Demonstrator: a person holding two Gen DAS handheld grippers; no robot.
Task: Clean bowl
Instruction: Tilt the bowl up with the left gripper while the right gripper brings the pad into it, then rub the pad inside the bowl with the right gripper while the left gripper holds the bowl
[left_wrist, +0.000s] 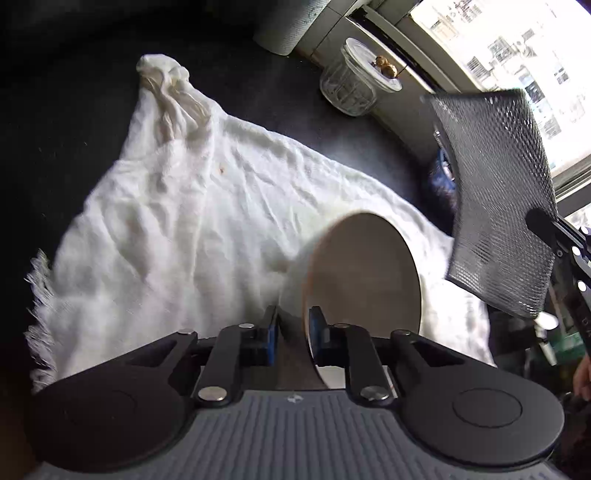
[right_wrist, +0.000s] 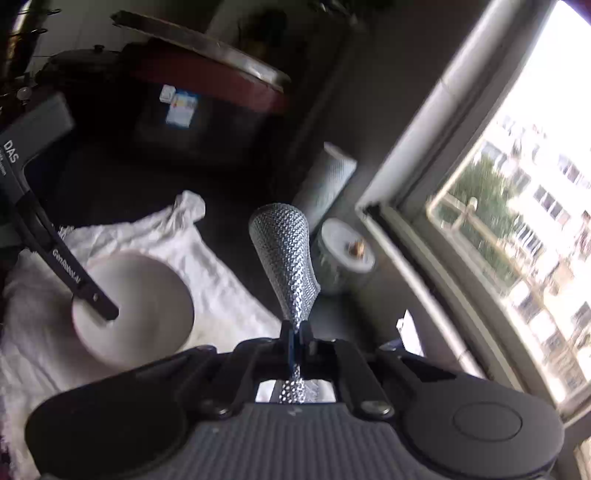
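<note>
From my right wrist feed I can read "DAS" in white on the grey body of the left gripper (right_wrist: 95, 308), and "GenRobot.AI" in white along its black finger (right_wrist: 79, 286) over the bowl (right_wrist: 147, 295). A blue and white sticker (right_wrist: 181, 107) sits on the dark box at the counter's far edge, but its print is too blurred for me to read.

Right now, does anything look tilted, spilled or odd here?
The bowl is tipped on its side on the white cloth, its rim pinched by the left gripper. The cloth has a small brown stain.
</note>
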